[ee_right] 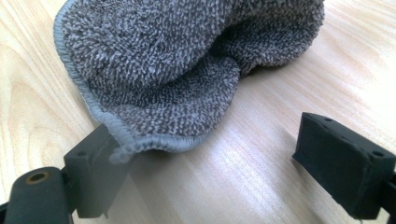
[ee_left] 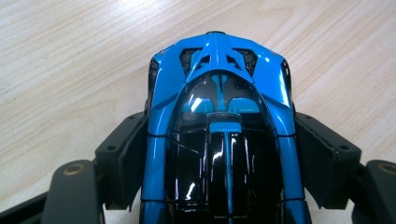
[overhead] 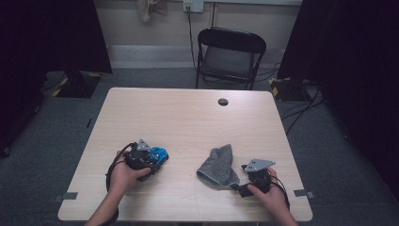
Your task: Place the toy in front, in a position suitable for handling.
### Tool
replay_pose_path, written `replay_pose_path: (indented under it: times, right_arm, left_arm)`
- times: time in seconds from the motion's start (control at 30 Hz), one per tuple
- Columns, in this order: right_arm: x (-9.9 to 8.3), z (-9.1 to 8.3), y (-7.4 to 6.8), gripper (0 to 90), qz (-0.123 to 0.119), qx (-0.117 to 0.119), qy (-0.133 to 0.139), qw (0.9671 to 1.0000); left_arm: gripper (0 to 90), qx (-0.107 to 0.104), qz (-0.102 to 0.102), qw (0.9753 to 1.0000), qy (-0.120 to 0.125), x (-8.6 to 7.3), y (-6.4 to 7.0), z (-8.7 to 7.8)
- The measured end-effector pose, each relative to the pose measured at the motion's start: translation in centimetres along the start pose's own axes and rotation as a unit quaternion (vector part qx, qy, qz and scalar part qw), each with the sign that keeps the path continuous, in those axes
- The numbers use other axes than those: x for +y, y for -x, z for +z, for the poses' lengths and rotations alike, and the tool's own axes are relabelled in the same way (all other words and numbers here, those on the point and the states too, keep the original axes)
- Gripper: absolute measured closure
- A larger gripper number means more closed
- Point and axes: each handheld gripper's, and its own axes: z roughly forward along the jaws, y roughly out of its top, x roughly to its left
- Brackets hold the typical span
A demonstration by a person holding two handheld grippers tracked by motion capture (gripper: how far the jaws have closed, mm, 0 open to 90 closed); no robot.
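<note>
- Toy car (ee_left: 219,135), blue with a glossy black canopy, sits clamped between the jaws of the left tool (ee_left: 219,158); both pads press against its flanks, so it is gripped across its width while it rests on the tabletop (ee_left: 70,70).
- In the high view the left tool (overhead: 141,157) lies low on the near-left part of the tabletop (overhead: 188,117), with the toy car (overhead: 160,154) poking out ahead of it. A side grip like this probably keeps the car steady and leaves its top surfaces exposed.
- Right tool (ee_right: 224,154) stands open, its jaws well apart. One jaw touches the stitched hem of the grey cloth (ee_right: 187,60); the other stands clear on bare wood.
- That wide spread, with the hem lying just at one jaw, suggests the tool is lined up to pinch the cloth's near edge, which has not yet happened.
- Seen from above, the right tool (overhead: 254,181) sits at the near-right, just beside the crumpled grey cloth (overhead: 219,165), which lies well apart from the car.
- Judging by this layout, one hand holds the car firm so the other can bring the cloth over to wipe it.
- Beyond the far edge a black folding chair (overhead: 230,54) stands on the grey floor.
</note>
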Motion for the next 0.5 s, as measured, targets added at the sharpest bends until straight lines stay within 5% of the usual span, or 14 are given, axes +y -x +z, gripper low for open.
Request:
replay_pose_path:
  times: [0.5]
  right_arm:
    - [0.00, 0.00, 0.00, 11.7, 0.000, 0.000, 0.000, 1.0000]
  left_arm:
    - [19.2, -0.011, -0.013, 0.9999, 0.003, -0.06, -0.04, -0.79]
